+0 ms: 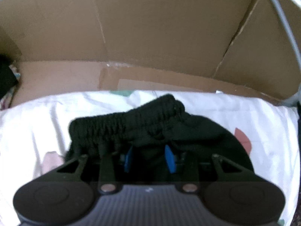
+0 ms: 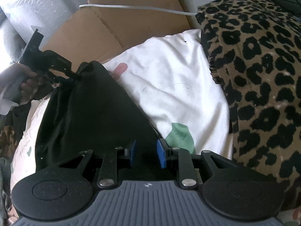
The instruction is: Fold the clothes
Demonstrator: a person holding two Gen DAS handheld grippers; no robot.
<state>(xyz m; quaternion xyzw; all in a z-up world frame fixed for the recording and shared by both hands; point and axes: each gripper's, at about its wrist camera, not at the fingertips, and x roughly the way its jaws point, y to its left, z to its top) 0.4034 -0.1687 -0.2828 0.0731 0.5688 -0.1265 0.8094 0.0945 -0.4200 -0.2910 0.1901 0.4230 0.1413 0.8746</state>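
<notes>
A pair of black shorts [image 1: 131, 124] with a gathered elastic waistband lies on a white sheet [image 1: 235, 109]. My left gripper [image 1: 149, 158] points steeply down, and black cloth just below the waistband fills the gap between its blue pads [image 1: 170, 159]. In the right wrist view the shorts [image 2: 90, 109] stretch from the left gripper [image 2: 75, 74], which pinches their far corner, to my right gripper [image 2: 146, 154]. The right gripper's blue pads [image 2: 160, 155] are shut on the near edge of the cloth. A hand [image 2: 26, 82] holds the left gripper's handle.
Flattened cardboard [image 1: 150, 28] stands behind the sheet as a wall [image 2: 112, 24]. A leopard-print blanket [image 2: 254, 75] covers the right side. A white cable [image 2: 131, 7] runs over the cardboard, and a grey tube [image 1: 282, 18] curves at the right. Bare white sheet [image 2: 178, 79] lies between the shorts and the blanket.
</notes>
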